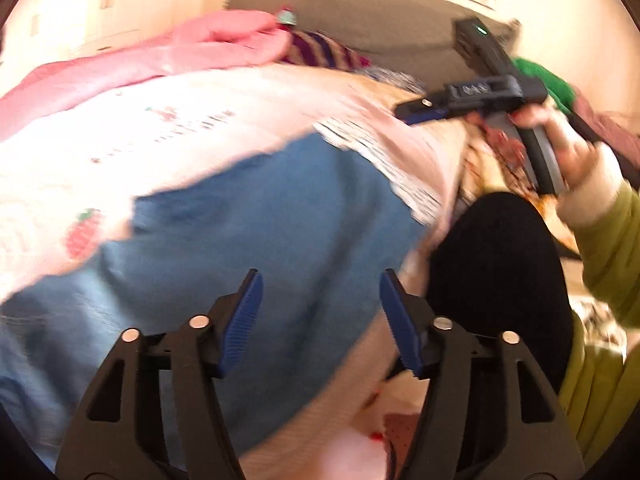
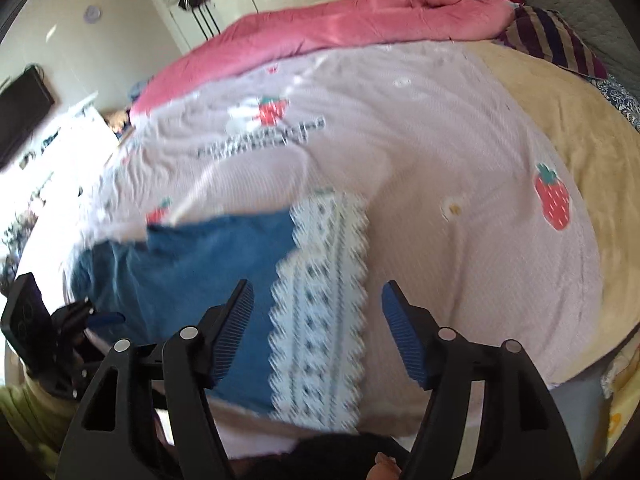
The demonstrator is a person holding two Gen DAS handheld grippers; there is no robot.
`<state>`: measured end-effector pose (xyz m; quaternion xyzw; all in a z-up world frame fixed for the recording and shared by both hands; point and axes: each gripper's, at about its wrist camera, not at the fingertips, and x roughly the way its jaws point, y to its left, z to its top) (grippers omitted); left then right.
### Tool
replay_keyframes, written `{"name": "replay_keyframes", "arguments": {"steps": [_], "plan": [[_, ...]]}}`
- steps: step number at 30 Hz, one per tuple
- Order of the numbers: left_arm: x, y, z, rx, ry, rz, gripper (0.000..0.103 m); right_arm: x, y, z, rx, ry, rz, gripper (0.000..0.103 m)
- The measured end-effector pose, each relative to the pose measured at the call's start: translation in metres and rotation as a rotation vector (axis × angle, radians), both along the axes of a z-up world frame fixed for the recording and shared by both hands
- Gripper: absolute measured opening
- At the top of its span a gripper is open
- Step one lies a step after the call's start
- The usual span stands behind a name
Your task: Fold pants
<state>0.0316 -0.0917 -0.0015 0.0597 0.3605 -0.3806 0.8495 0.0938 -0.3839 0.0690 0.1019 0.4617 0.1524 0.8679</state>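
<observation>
Blue denim pants [image 1: 248, 240] with a white lace cuff [image 1: 384, 156] lie on a pink strawberry-print bed sheet [image 1: 140, 128]. My left gripper [image 1: 320, 312] is open and empty, hovering over the denim. My right gripper [image 2: 318, 316] is open and empty above the lace cuff [image 2: 320, 312], with the denim [image 2: 200, 264] to its left. The right gripper also shows in the left wrist view [image 1: 412, 114], held in a hand at the upper right. The left gripper shows at the left edge of the right wrist view [image 2: 108, 318].
A pink quilt [image 2: 360, 20] is bunched at the far side of the bed. A striped pillow [image 2: 552, 40] and a beige blanket [image 2: 560, 120] lie at the right. The person's black-clad knee [image 1: 500, 272] is beside the bed edge. A TV [image 2: 20, 116] hangs at left.
</observation>
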Motion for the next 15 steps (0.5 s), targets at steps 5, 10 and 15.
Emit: {"name": "replay_keyframes", "arguments": {"steps": [5,10,15], "plan": [[0.046,0.028,0.018,0.039,0.013,0.155,0.068,0.044,0.058,0.028,0.117,-0.069,0.126,0.076],[0.086,0.023,0.014,0.198,0.05,0.189,0.069,0.055,0.079,0.028,-0.027,-0.196,0.095,0.083],[0.113,0.016,-0.004,0.26,0.113,0.169,0.065,0.057,0.027,-0.011,-0.111,-0.091,-0.031,0.083]]}}
